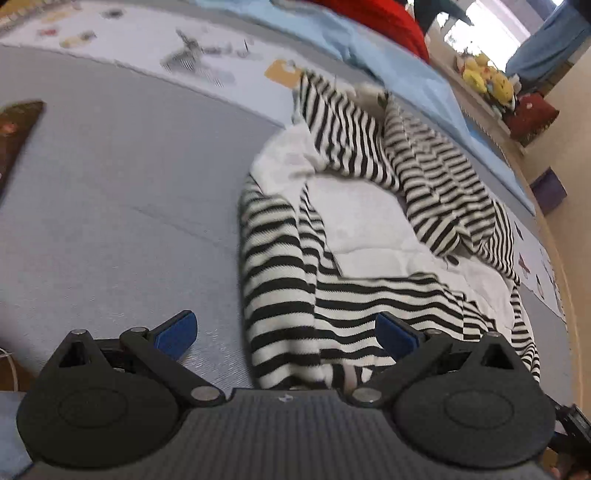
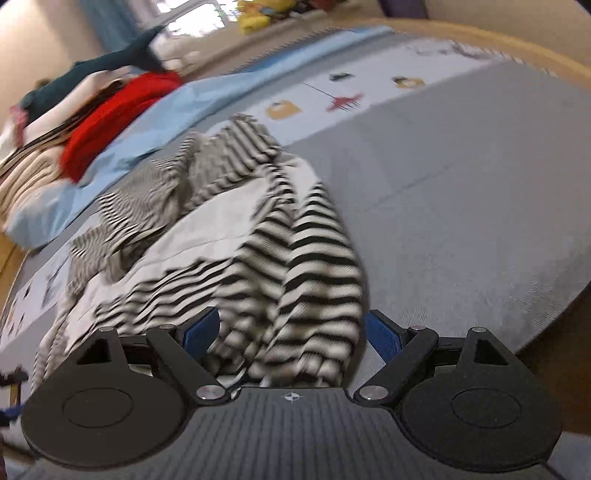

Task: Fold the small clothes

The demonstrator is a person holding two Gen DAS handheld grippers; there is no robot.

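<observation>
Left wrist view: a wide grey woven mat (image 1: 122, 206) covers the floor, and on it lies the crumpled black-and-white striped garment with white lining (image 1: 354, 236), spread out, its near end between the fingers. Beyond it lie a pale blue sheet (image 1: 399, 66) and a red knitted fabric (image 1: 380, 22). The left gripper (image 1: 286, 330) stands apart, blue pads clear of cloth. The right gripper (image 2: 291, 332) likewise gapes wide over the striped hem, not pinching it.

Grey foam mat (image 1: 110, 221) covering the floor, pale printed strip (image 2: 369, 92) along its far edge, light blue sheet (image 1: 406, 74) beyond, bright window (image 1: 491, 26) at far right, blue curtain (image 1: 546, 44), cream wall (image 1: 569, 110), yellow plush toys (image 1: 487, 77) below the window
</observation>
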